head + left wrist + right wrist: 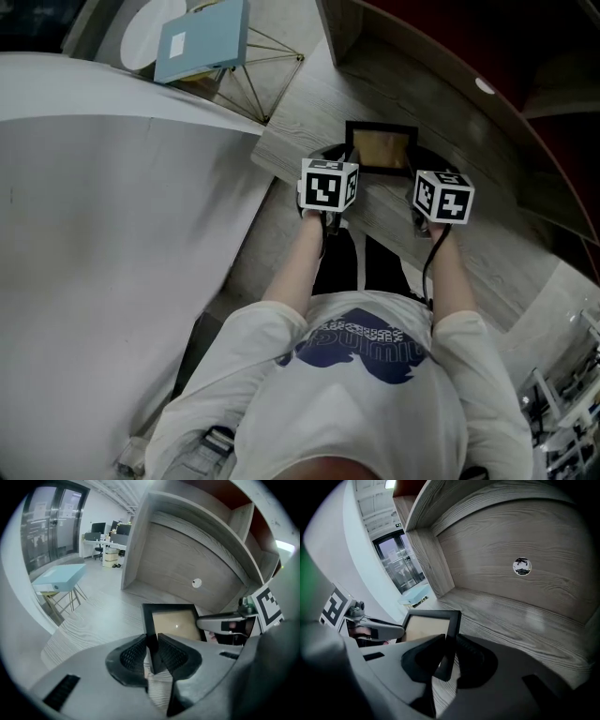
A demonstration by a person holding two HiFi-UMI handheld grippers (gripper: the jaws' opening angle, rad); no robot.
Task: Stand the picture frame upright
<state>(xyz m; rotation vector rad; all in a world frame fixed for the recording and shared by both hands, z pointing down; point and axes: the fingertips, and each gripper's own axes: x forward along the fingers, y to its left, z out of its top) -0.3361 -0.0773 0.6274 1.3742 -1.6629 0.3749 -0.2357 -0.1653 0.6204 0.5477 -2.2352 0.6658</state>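
A black picture frame (381, 147) with a tan panel is held above the pale wooden shelf (309, 103), tilted with its far edge raised. My left gripper (327, 187) is shut on the frame's left side bar (151, 629), the ribbed pads (134, 654) pressing on it. My right gripper (442, 199) is shut on the frame's right side bar (451, 631). The left gripper view shows the tan panel (177, 624) ahead and the right gripper's finger (225, 621) beyond it. The frame's near lower edge is hidden behind both marker cubes in the head view.
The shelf sits in a curved wooden alcove whose back wall (525, 531) has a round fitting (522, 566). A light blue box (202, 39) rests on a wire-legged stand at the left. A large white curved surface (103, 216) fills the left side.
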